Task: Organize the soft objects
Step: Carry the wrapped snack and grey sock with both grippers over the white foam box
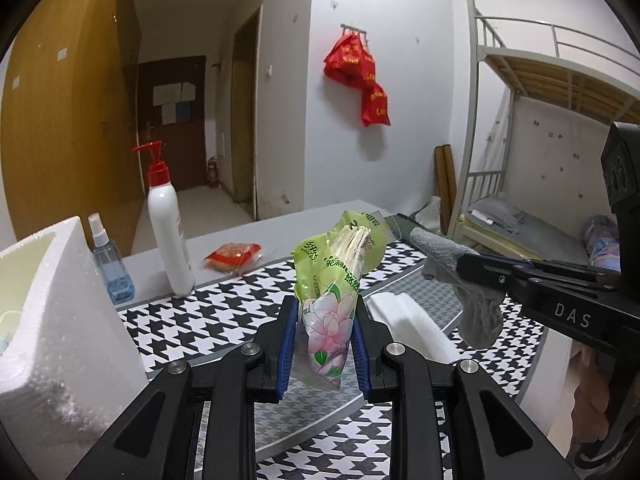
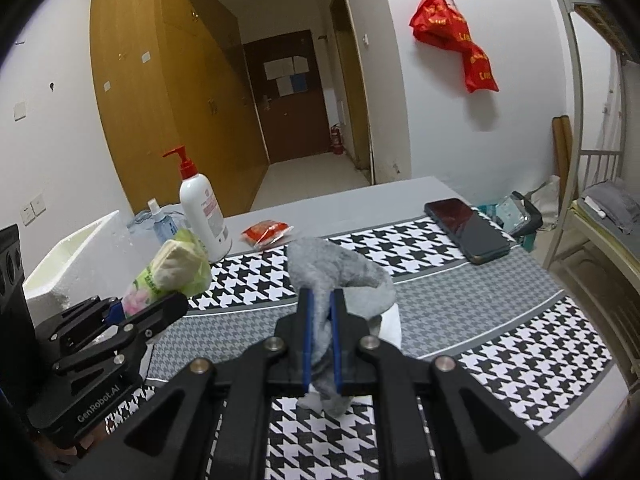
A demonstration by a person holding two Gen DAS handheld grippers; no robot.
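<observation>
Both grippers loaded, both held up above the checked cloth [image 2: 460,264] on the table. Left gripper [image 1: 325,336] clamped on a green tissue pack [image 1: 334,280], pinched low on its flowered end, so most of the pack stands up past the fingers and leans away toward the far side; its top is open and the paper edges show. Right gripper [image 2: 320,340] clamped on a grey sock [image 2: 340,276], bunched between the blue pads, one loop standing up ahead of the fingers and a tail hanging below. White foam box [image 1: 48,320] sits at the left edge of the table, just beside the left gripper, and looks the likely place for these things, though that is a guess. Risks from here: the tissue pack is slick film held only at one end, so a quick swing or tilt could let it pivot or slide out; squeezing harder would only crumple it. The sock's hanging tail could drag over the white pad [image 1: 408,324] lying just beneath it and pull it along. The two grippers are near each other, so crossing toward the box together could knock them. A pump bottle [image 2: 202,216] and small spray bottle [image 1: 110,264] stand upright just by the box; a low sweep could tip them. Phone [image 2: 468,230] lies well apart at the far right, snack packet [image 2: 266,234] behind, neither in the way.
</observation>
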